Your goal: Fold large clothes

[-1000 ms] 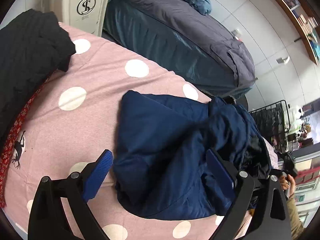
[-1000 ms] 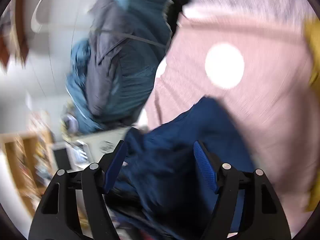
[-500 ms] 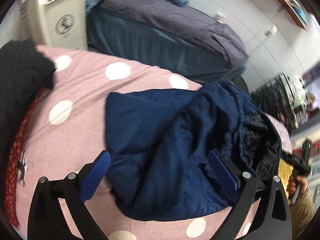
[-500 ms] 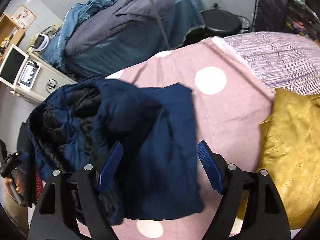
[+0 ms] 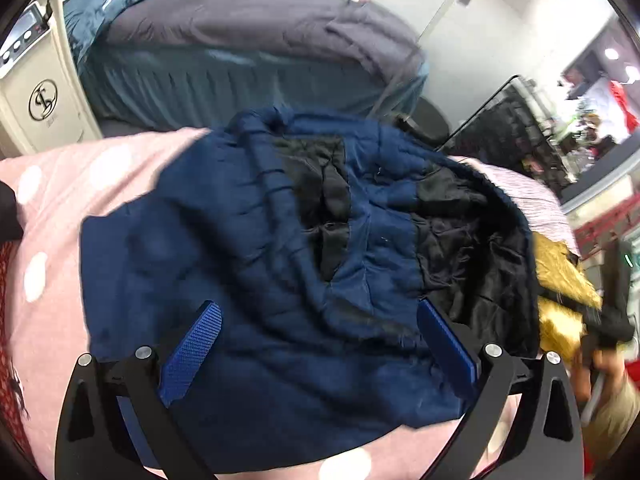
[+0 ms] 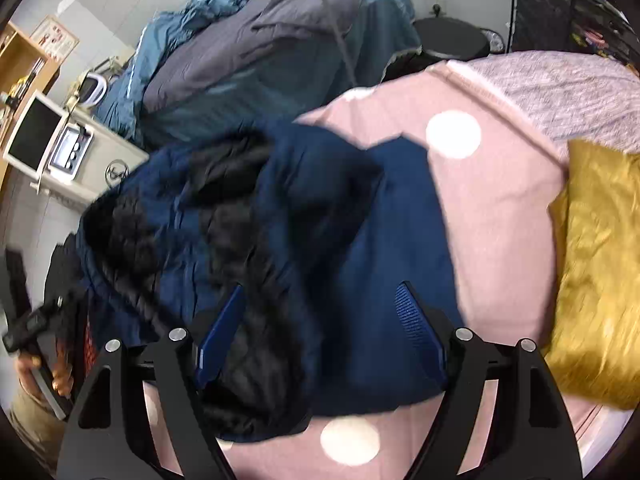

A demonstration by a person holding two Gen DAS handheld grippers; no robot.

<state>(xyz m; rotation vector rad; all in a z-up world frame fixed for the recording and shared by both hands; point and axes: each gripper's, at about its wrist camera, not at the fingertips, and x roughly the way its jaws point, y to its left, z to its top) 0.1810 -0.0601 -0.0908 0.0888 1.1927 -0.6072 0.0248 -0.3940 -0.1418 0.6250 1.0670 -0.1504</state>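
Both my grippers are spread wide and empty: left gripper (image 5: 318,344), right gripper (image 6: 322,334). The jacket (image 5: 260,264) lies crumpled on the bed (image 6: 500,200), lining showing toward 1 o'clock. I judge folding barely begun; next I must pinch an edge and flatten it.

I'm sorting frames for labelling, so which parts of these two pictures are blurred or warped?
Left wrist view: jacket slightly soft, background bed smeared, edges bent by the fisheye. Right wrist view: jacket's outline and gold cushion streaked with motion blur; the jaws stay sharp in both.
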